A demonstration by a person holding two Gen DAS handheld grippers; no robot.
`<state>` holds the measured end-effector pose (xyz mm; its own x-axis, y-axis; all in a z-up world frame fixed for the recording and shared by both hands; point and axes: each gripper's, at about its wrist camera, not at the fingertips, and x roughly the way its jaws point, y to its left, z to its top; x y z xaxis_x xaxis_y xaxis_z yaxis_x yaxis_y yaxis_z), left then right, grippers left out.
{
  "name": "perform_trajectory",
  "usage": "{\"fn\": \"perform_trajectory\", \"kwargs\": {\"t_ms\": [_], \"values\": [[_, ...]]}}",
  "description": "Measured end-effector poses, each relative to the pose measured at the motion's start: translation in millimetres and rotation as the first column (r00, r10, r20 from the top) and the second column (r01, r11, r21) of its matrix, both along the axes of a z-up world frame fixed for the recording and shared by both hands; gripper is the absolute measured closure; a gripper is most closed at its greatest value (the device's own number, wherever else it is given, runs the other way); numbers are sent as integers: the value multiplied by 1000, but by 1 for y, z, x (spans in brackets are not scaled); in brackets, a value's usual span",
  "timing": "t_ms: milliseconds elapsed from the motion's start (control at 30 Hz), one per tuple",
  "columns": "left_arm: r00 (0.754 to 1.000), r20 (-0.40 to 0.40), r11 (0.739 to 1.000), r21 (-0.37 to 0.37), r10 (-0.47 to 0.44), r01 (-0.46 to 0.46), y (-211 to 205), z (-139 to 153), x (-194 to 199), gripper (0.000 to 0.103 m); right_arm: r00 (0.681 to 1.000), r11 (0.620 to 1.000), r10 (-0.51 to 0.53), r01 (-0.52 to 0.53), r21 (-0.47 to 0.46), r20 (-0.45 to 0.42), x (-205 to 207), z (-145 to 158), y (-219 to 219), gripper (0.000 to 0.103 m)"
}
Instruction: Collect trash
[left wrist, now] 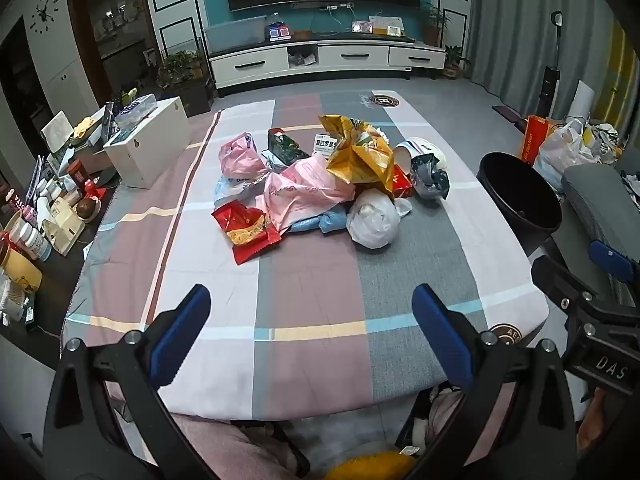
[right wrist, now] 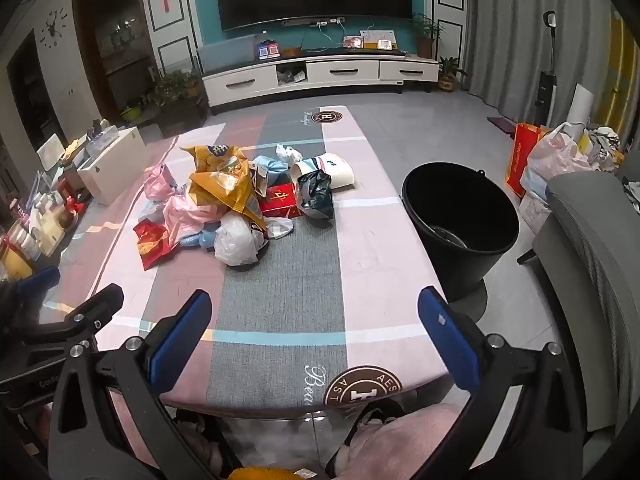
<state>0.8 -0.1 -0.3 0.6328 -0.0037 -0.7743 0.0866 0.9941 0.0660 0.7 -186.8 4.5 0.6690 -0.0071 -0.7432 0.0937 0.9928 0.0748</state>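
While each hand-held gripper, left and right, gapes wide and empty at lower frame, the trash pile sits mid-tabletop: light, crinkly, slippery wrappers, best pinched at a bunched fold; black bin at right.

left hand-held gripper agape, right hand-held gripper agape

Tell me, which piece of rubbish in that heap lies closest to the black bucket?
The dark crumpled bag, stuffed in the mouth of the tipped white cup. It sits at the pile's right edge, on the black bucket side; the rest lies further left.
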Motion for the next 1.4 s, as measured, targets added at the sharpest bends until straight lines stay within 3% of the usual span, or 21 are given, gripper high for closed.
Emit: {"fn": "perform_trajectory", "kwargs": {"t_ms": [1400], "values": [[1000, -3, 1000, 16, -10, 10, -6, -4, 0, 3, 1000, 1000, -23, 23, -12, 6, -2, 0, -10, 2]]}}
